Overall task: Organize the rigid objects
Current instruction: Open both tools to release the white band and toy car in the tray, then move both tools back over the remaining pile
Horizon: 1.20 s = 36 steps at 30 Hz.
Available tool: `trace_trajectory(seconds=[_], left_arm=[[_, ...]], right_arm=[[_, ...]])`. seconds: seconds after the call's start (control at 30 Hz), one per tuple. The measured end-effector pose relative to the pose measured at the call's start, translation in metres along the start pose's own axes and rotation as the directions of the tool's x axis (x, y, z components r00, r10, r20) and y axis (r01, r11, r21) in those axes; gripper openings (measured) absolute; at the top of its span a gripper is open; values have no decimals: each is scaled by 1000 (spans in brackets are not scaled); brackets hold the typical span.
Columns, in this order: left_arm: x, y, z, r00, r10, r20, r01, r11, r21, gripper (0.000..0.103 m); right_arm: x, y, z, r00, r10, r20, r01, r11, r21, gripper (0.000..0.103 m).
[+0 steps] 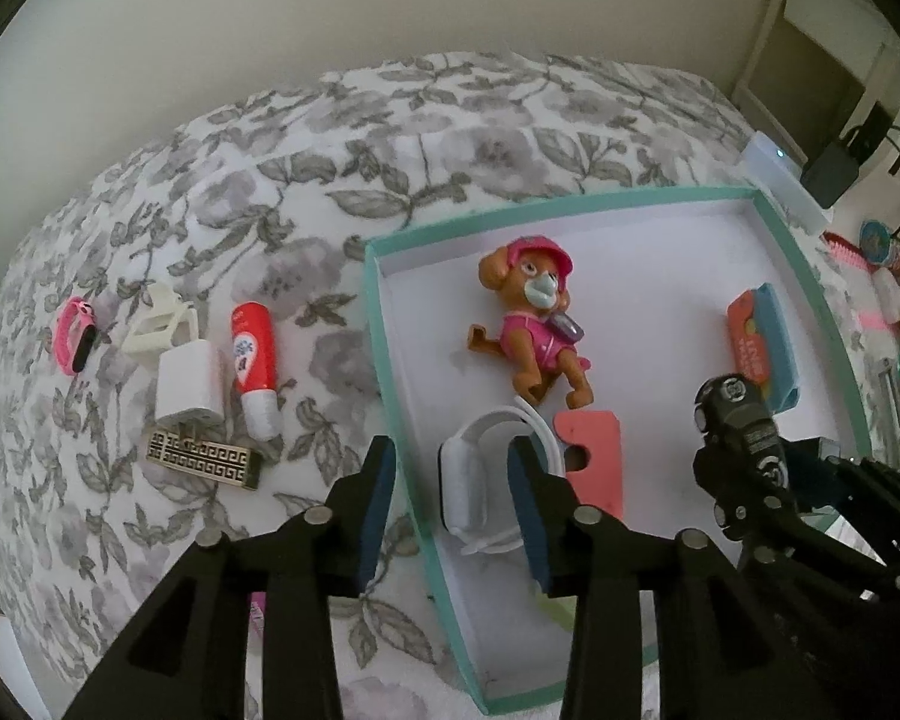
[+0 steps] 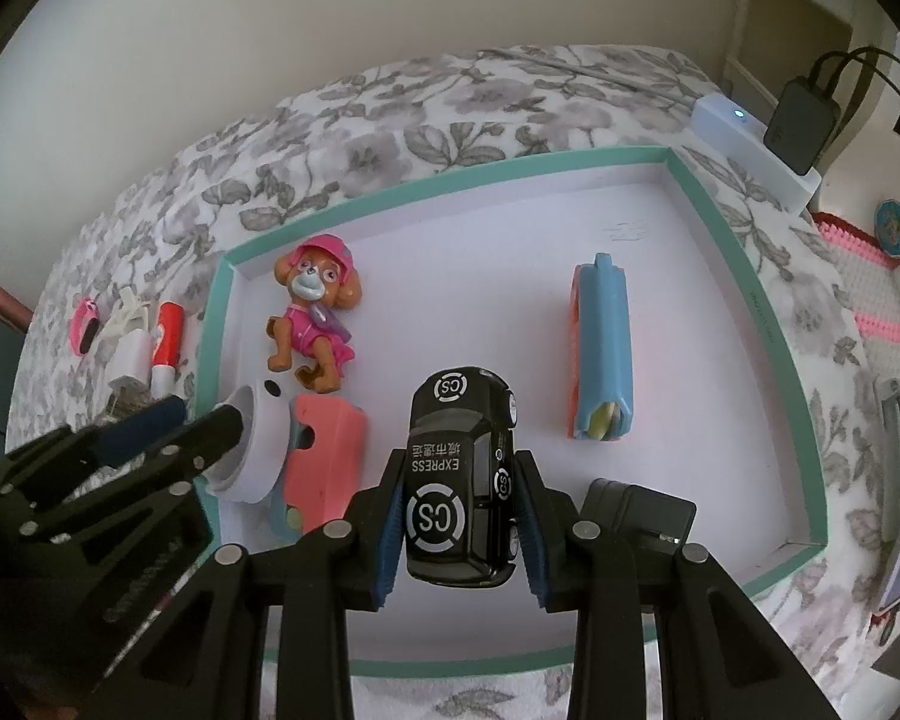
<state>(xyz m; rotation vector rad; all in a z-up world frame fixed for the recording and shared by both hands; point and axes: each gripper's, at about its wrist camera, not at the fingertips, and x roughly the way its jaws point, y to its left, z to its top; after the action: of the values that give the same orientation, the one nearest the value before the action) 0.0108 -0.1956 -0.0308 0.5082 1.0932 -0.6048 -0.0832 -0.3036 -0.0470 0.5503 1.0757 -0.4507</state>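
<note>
A teal-rimmed box (image 1: pixel 390 360) (image 2: pixel 738 228) lies on the floral bedspread. Inside it are a pink toy dog (image 1: pixel 537 324) (image 2: pixel 315 318), a coral foam piece (image 1: pixel 594 450) (image 2: pixel 324 462), a blue and orange case (image 1: pixel 762 348) (image 2: pixel 600 354) and a black adapter (image 2: pixel 642 516). My left gripper (image 1: pixel 453 480) (image 2: pixel 195 420) is open around a white smartwatch (image 1: pixel 468 480) (image 2: pixel 258 444) at the box's left wall. My right gripper (image 2: pixel 459 510) is shut on a black toy car (image 2: pixel 462 474) (image 1: pixel 738 420) above the box floor.
Left of the box on the bedspread lie a pink band (image 1: pixel 75 336), a white clip (image 1: pixel 156 318), a white charger (image 1: pixel 189 384), a red tube (image 1: pixel 252 360) and a patterned metal bar (image 1: pixel 204 459). A white device (image 2: pixel 750 144) and toys (image 1: pixel 894 276) sit at the right.
</note>
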Motion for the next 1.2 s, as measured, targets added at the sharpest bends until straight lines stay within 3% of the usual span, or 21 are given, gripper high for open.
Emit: trace_trajectory(seconds=[0.17,0.43,0.5,0.57,0.6,0.67,0.8,0.93,1.0,1.2], left_arm=[[-4,6,1,1000,-1,8,1,1000,-19,49],[-6,25,1,999,44,12,-43,996,-81,55],[-6,31,1,998,62,13,-60,994,-95,56],[-5,37,0,997,80,13,-78,991,-109,58],[-5,39,0,996,87,13,-85,990,-113,62],[-5,45,-1,994,107,12,-105,986,-127,80],[-3,54,-2,992,122,12,-120,983,-141,81],[0,62,-4,988,155,10,-152,976,-155,91],[1,66,-5,987,162,9,-158,974,-162,91],[-1,78,-6,985,170,30,-162,970,-181,92]], right_arm=[[-1,-1,-1,1000,-8,6,8,1000,4,50],[-12,1,1,998,-26,50,27,1000,-4,52],[-15,2,1,997,-32,68,32,999,-5,62],[-17,3,2,996,-35,79,35,999,-7,64],[-17,3,2,996,-35,82,35,999,-7,66],[-16,4,1,996,-36,85,36,999,-5,72],[-14,6,1,995,-39,88,40,999,-7,80],[-14,8,1,994,-42,98,43,999,-8,89],[-13,9,1,994,-45,104,46,999,-8,101],[-13,14,0,991,-59,119,63,998,-25,103]])
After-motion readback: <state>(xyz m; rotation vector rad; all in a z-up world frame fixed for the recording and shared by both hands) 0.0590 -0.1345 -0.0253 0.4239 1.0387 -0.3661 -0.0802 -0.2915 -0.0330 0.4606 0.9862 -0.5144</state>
